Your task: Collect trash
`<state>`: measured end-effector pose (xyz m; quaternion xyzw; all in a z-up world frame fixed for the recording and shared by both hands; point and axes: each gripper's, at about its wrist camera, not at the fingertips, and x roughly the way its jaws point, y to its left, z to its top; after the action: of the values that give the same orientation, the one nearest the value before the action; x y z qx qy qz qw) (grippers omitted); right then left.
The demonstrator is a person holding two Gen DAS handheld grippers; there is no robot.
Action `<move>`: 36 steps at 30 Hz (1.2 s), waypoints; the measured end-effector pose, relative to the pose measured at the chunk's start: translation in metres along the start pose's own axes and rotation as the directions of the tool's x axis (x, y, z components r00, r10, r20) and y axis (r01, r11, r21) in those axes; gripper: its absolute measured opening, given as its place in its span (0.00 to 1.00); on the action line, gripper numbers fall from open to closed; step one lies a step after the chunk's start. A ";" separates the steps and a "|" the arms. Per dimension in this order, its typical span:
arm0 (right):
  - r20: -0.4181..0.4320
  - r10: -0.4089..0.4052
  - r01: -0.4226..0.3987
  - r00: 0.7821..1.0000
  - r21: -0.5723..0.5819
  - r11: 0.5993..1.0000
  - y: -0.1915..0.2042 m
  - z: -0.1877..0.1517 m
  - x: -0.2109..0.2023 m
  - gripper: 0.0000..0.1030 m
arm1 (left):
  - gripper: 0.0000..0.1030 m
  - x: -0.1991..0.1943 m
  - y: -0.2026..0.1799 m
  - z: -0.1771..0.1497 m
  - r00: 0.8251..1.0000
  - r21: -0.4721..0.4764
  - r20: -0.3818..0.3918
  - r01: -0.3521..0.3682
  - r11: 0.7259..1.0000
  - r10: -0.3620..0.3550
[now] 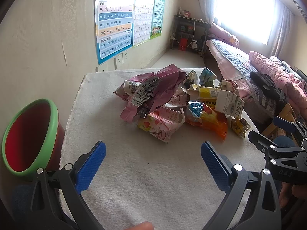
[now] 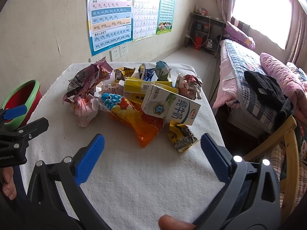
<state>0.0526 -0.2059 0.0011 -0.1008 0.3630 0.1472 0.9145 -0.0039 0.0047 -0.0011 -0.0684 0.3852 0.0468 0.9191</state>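
1. My left wrist camera sits low behind the left gripper [image 1: 153, 149], looking forward along its blue-padded fingers over the white cloth-covered table [image 1: 134, 182], close to the near edge.
2. It faces the pile of crumpled wrappers and cartons [image 1: 172, 99], with the red bucket with a green rim [image 1: 28, 138] at its left.
3. My right wrist camera looks the same way from further right, behind the right gripper [image 2: 152, 143].
4. Both views share the table, the pile, the bucket, the wall posters [image 2: 111, 15] and the bed [image 2: 249, 76]; each catches the other gripper at its edge.

Crumpled wrappers [image 2: 134, 118], milk carton [image 2: 170, 106] — heaped mid-table
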 end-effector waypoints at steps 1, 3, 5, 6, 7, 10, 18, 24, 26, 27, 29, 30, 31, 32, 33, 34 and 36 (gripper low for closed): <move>-0.001 0.000 0.000 1.000 -0.001 1.000 0.000 0.000 0.000 0.96 | 0.92 0.000 0.000 0.000 1.000 0.000 0.000 0.000 1.000 0.000; -0.002 0.001 -0.001 1.000 -0.004 1.000 0.001 0.000 0.000 0.96 | 0.92 0.000 0.000 0.000 1.000 -0.001 -0.001 0.000 1.000 0.000; -0.003 0.002 -0.002 1.000 -0.006 1.000 0.001 0.000 0.000 0.96 | 0.92 0.000 0.001 0.000 1.000 -0.003 -0.002 0.000 1.000 0.000; -0.003 0.003 -0.003 1.000 -0.005 1.000 0.001 0.000 0.000 0.96 | 0.92 0.000 0.001 0.000 1.000 -0.002 -0.002 0.000 1.000 0.000; -0.002 0.003 -0.003 1.000 -0.005 1.000 0.001 0.000 0.000 0.96 | 0.92 0.000 0.001 0.000 1.000 -0.001 -0.002 0.001 1.000 -0.001; -0.003 0.002 -0.002 1.000 -0.005 1.000 0.001 0.000 0.000 0.96 | 0.92 0.002 -0.001 0.001 1.000 0.002 -0.003 0.000 1.000 0.000; -0.004 0.002 -0.002 1.000 -0.003 1.000 0.001 0.000 0.000 0.96 | 0.92 0.002 -0.001 0.001 1.000 0.002 -0.003 -0.001 1.000 0.001; -0.009 0.007 -0.007 1.000 -0.003 1.000 0.001 0.001 0.001 0.96 | 0.92 0.002 -0.001 0.001 1.000 0.002 -0.004 -0.001 1.000 0.001; -0.008 0.009 -0.009 1.000 -0.003 1.000 0.001 0.002 0.002 0.96 | 0.92 0.002 -0.001 0.001 1.000 0.001 -0.004 -0.001 1.000 0.001; -0.006 0.011 -0.011 1.000 -0.003 1.000 0.000 0.002 0.002 0.96 | 0.92 0.002 -0.002 0.000 1.000 0.000 -0.004 -0.001 1.000 0.001; -0.005 0.016 -0.016 1.000 -0.002 1.000 0.000 0.004 0.002 0.96 | 0.92 0.003 -0.002 0.000 1.000 -0.003 -0.009 -0.004 1.000 0.004; -0.005 0.017 -0.017 1.000 -0.003 1.000 0.000 0.005 0.002 0.96 | 0.92 0.004 -0.002 0.000 1.000 -0.005 -0.011 -0.006 1.000 0.006; -0.006 0.020 -0.020 1.000 -0.004 1.000 0.000 0.006 0.003 0.96 | 0.92 0.004 -0.001 0.000 1.000 -0.009 -0.014 -0.008 1.000 0.008; -0.007 0.021 -0.021 1.000 -0.007 1.000 -0.001 0.007 0.003 0.96 | 0.92 0.005 0.000 0.000 1.000 -0.016 -0.020 -0.009 1.000 0.009; -0.008 0.020 -0.020 1.000 -0.010 1.000 -0.001 0.008 0.004 0.96 | 0.92 0.005 0.001 0.001 1.000 -0.021 -0.025 -0.010 1.000 0.009; -0.011 0.019 -0.019 1.000 -0.014 1.000 -0.002 0.009 0.005 0.96 | 0.92 0.005 0.003 0.001 1.000 -0.030 -0.028 -0.012 0.999 0.011; -0.013 0.015 -0.015 1.000 -0.015 1.000 -0.004 0.012 0.007 0.96 | 0.92 0.005 0.005 0.003 1.000 -0.043 -0.030 -0.003 0.999 0.002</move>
<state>0.0662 -0.2048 0.0049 -0.1058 0.3684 0.1563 0.9103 0.0012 0.0106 -0.0028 -0.0882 0.3977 0.0551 0.9116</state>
